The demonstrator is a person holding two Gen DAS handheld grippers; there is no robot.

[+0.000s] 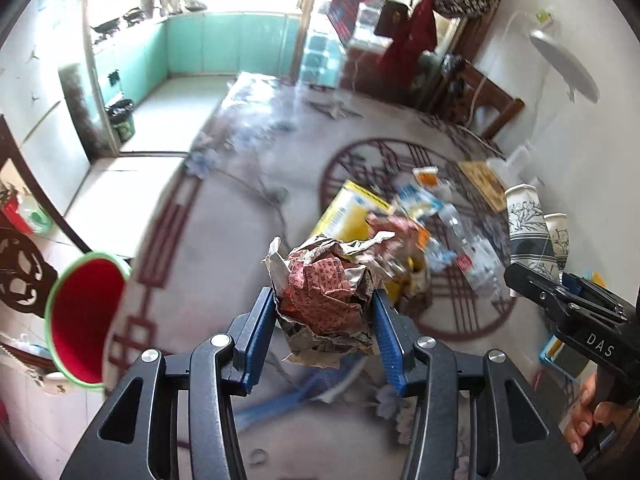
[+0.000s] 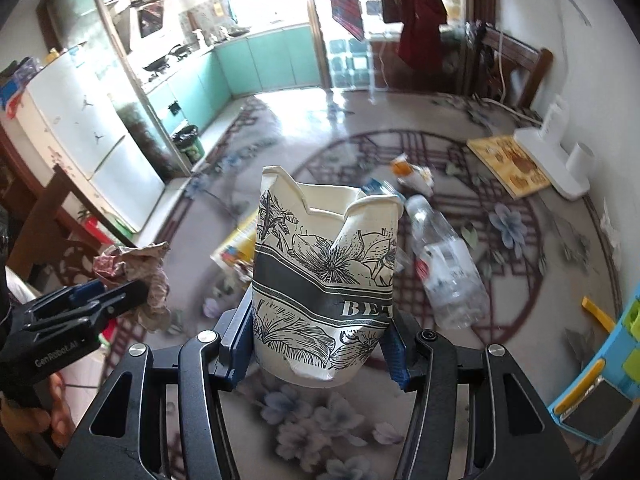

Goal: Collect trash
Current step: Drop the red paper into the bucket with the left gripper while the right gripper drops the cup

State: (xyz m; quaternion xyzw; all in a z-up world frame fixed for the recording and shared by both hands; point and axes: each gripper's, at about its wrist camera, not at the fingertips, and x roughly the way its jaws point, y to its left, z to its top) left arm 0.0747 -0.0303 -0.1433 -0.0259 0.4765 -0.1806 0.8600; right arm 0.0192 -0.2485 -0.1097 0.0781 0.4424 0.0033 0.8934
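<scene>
My left gripper (image 1: 325, 312) is shut on a crumpled ball of newspaper (image 1: 324, 284) and holds it above the patterned floor; it also shows at the left of the right wrist view (image 2: 132, 268). My right gripper (image 2: 320, 344) is shut on a crushed paper cup (image 2: 324, 276) with black flower print, also seen at the right of the left wrist view (image 1: 528, 224). On the floor lie a yellow box (image 1: 348, 212), a clear plastic bottle (image 2: 444, 268) and several wrappers (image 1: 420, 196).
A red bin with a green rim (image 1: 84, 316) stands at lower left. A small black-lined bin (image 2: 188, 140) stands by the kitchen doorway. A wooden chair (image 2: 512, 64), a white base (image 2: 556, 156) and a flat yellow board (image 2: 508, 164) are at the right wall.
</scene>
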